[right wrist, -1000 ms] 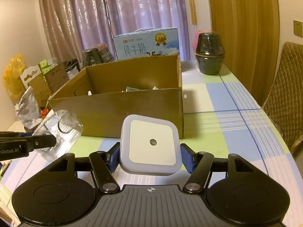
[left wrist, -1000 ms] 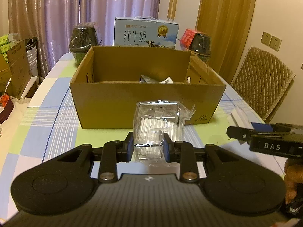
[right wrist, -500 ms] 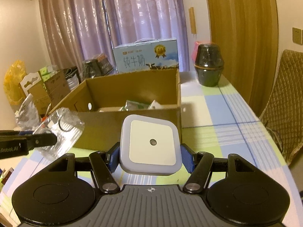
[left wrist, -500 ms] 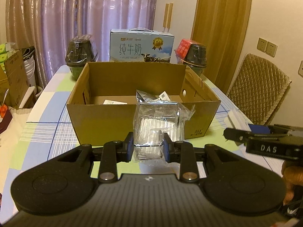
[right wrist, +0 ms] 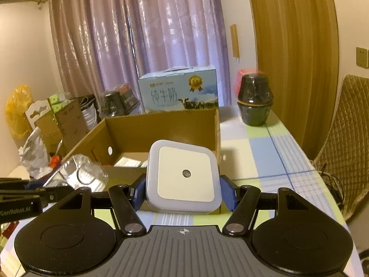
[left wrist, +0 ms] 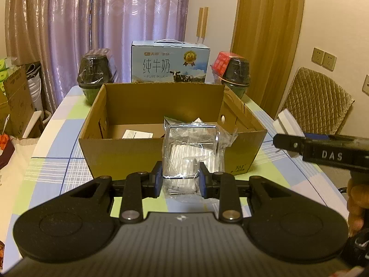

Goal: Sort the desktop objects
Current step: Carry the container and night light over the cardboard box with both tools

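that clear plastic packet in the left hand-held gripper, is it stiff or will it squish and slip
The clear packet looks crinkly and thin, so it probably gives under the left hand-held gripper. Its glossy film may be slippery. It seems light; the loose wrap edges stand out without sagging.

Brown corrugated cardboard box (left wrist: 129,154): plain tan.
Checked cloth worktop (left wrist: 57,161): blue, green, white squares.
Square plastic night light (right wrist: 184,175): white face, pale lilac rim.
Crinkled clear plastic packet (left wrist: 191,152): transparent, white contents.

Cardboard box (left wrist: 129,152) mid-table (left wrist: 53,161); milk carton (left wrist: 170,65) behind it, chair (left wrist: 318,101) to right.
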Motion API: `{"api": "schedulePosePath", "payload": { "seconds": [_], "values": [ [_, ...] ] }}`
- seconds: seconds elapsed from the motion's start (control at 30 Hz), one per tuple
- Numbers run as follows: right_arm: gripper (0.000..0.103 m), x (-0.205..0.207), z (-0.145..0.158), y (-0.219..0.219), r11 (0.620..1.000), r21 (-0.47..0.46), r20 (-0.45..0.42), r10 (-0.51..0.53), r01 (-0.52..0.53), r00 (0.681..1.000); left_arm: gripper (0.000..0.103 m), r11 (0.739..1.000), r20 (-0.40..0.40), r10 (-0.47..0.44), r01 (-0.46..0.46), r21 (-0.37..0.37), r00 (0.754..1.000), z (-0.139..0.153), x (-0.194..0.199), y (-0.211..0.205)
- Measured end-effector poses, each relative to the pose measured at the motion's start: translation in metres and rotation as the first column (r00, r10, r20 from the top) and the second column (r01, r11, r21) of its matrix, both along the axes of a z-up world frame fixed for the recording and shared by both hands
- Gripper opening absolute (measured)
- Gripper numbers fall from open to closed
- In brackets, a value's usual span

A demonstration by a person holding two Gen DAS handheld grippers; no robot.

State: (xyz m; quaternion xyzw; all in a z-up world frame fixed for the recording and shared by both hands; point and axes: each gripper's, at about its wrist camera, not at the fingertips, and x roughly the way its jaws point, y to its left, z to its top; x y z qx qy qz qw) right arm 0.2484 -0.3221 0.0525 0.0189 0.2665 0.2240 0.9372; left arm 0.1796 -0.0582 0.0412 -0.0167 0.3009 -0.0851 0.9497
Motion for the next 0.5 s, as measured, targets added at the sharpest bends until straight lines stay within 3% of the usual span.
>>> {"api": "schedulePosePath", "payload": {
  "seconds": [0.5],
  "values": [
    [0.062,0.029,0.011,0.006,1.000,0.003,0.041,0.000,0.000,0.999,0.025,1.000,0.022,0.001,-0.001,0.015,1.000,0.012,0.026,0.004]
  ]
}}
